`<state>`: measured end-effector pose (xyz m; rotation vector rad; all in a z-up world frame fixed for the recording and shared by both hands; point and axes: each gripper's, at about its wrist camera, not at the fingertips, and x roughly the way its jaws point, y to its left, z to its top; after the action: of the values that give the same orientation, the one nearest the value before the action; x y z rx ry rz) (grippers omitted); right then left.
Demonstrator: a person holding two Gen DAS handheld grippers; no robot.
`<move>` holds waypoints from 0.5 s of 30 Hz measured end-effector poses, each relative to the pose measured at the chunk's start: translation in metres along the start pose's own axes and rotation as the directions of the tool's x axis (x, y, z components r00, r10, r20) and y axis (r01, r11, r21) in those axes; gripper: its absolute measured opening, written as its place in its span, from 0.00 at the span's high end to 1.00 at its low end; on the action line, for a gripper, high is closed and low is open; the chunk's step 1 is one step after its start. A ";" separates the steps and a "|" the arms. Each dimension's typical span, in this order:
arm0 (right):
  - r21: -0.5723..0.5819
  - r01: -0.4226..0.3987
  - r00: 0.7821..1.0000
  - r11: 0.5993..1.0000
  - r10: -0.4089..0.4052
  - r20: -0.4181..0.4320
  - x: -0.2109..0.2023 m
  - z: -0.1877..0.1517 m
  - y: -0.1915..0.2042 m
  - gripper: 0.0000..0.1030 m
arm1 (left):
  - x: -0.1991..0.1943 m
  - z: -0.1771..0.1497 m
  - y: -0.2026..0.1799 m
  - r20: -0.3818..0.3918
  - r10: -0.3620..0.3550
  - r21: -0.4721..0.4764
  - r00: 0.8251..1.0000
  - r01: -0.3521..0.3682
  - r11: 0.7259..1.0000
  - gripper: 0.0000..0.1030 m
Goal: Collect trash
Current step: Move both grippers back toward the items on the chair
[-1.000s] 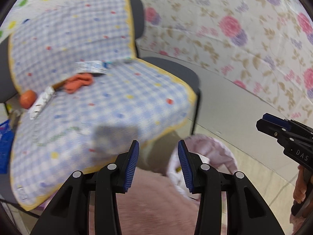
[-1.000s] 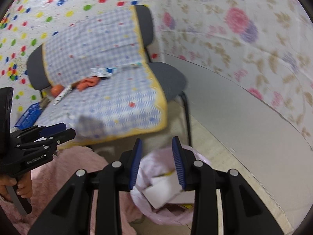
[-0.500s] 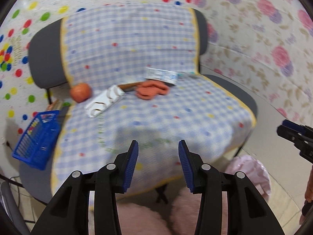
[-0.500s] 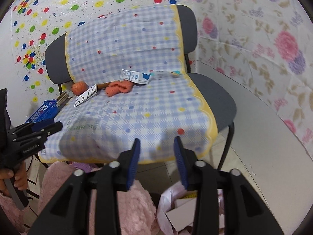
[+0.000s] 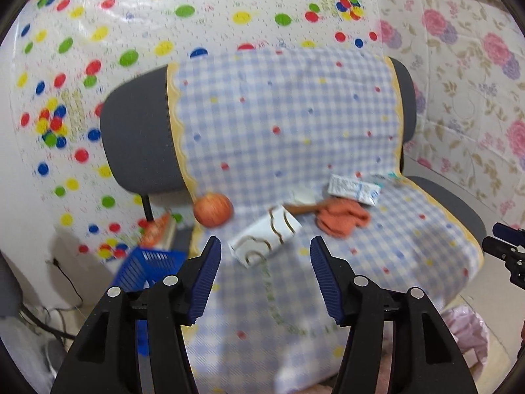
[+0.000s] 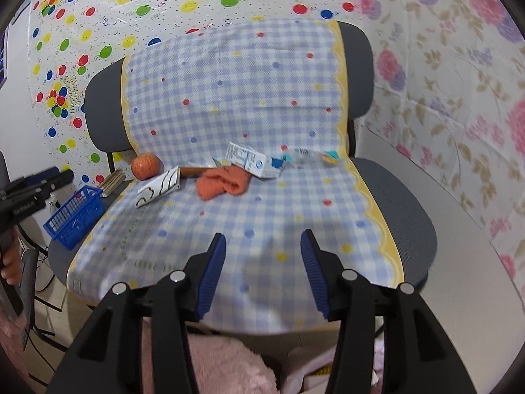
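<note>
On the chair's checked seat cover [image 5: 377, 262] lie a white wrapper with brown swirls [image 5: 264, 239], a crushed white carton [image 5: 354, 189], an orange cloth [image 5: 341, 218] and an apple [image 5: 212, 210]. My left gripper [image 5: 265, 274] hovers short of the swirl wrapper, jaws opening with nothing between them. My right gripper [image 6: 262, 267] hangs over the seat's front, jaws also opening and empty. From the right wrist view the wrapper [image 6: 159, 187], carton [image 6: 252, 164], cloth [image 6: 223, 182], apple [image 6: 146, 165] and a clear plastic scrap [image 6: 306, 156] sit at the seat's back.
A blue basket [image 6: 74, 215] stands left of the chair beside a box of sticks [image 6: 111, 179]. A pink trash bag [image 5: 466, 338] sits on the floor at lower right. Pink fluffy fabric [image 6: 226, 364] lies under the right gripper. Patterned sheets cover the walls behind.
Both grippers rose from over the pink trash bag and swung toward the chair seat, and their jaws have widened. The items on the seat look larger and more central.
</note>
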<state>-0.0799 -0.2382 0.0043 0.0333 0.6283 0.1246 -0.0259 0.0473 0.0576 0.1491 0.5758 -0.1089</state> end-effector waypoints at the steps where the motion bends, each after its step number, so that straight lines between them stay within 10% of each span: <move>1: -0.005 0.003 1.000 1.000 -0.003 0.006 0.005 0.005 0.000 0.54 | 0.002 0.004 0.001 0.005 0.006 0.005 1.000 -0.006 1.000 0.43; 15: -0.105 0.129 0.989 0.986 -0.135 -0.056 0.161 0.052 -0.043 0.41 | 0.134 0.003 -0.013 -0.125 -0.053 -0.077 0.991 0.043 0.996 0.41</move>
<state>0.0840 -0.2607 -0.0508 -0.1104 0.6845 0.0293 0.0859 0.0262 -0.0149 0.0704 0.7092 -0.1253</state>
